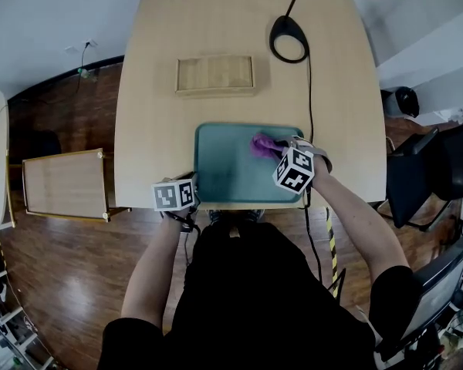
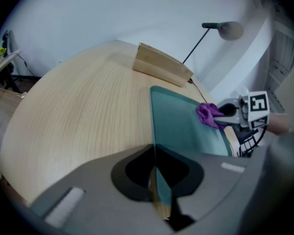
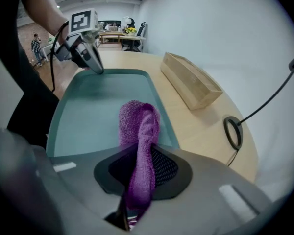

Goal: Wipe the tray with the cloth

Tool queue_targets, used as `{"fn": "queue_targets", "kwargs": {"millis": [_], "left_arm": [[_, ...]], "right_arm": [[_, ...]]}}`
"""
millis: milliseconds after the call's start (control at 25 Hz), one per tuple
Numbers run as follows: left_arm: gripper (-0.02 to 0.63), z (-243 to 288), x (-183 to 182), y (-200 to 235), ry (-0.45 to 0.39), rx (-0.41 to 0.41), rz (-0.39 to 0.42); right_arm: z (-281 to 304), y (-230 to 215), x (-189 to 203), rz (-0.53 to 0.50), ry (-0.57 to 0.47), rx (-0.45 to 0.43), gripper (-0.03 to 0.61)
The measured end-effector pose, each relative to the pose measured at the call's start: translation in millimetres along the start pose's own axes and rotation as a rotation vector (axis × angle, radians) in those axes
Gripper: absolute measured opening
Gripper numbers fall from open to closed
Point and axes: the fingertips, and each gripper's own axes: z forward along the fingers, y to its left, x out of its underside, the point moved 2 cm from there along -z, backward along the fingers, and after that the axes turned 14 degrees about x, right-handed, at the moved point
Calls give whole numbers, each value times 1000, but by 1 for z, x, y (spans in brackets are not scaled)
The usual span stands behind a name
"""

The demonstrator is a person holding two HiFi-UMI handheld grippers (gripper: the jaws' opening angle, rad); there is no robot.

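Observation:
A teal tray point(image 1: 231, 177) lies at the near edge of the wooden table. My left gripper point(image 1: 191, 193) is shut on the tray's near left rim point(image 2: 154, 146), the thin edge clamped between its jaws. My right gripper point(image 1: 282, 154) is shut on a purple cloth point(image 3: 139, 146), which hangs out of the jaws down onto the tray's right side point(image 3: 103, 106). From the left gripper view the cloth point(image 2: 208, 114) rests on the tray's far right part, with the right gripper point(image 2: 223, 118) behind it. The right gripper view shows the left gripper point(image 3: 97, 68) at the tray's far corner.
A shallow wooden box point(image 1: 215, 75) sits on the table beyond the tray. A black desk lamp's ring base point(image 1: 288, 39) and its cable point(image 1: 310, 91) are at the back right. A small wooden side table point(image 1: 62, 183) stands on the floor to the left.

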Motion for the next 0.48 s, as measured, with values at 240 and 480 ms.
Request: {"fn": "queue_targets", "kwargs": {"millis": [240, 480], "left_arm": [[37, 1, -1, 0, -7, 0, 9], [37, 1, -1, 1, -14, 13, 7]], "right_arm": [[-31, 77, -16, -85, -52, -81, 58], [-47, 119, -29, -88, -62, -126, 58]]}}
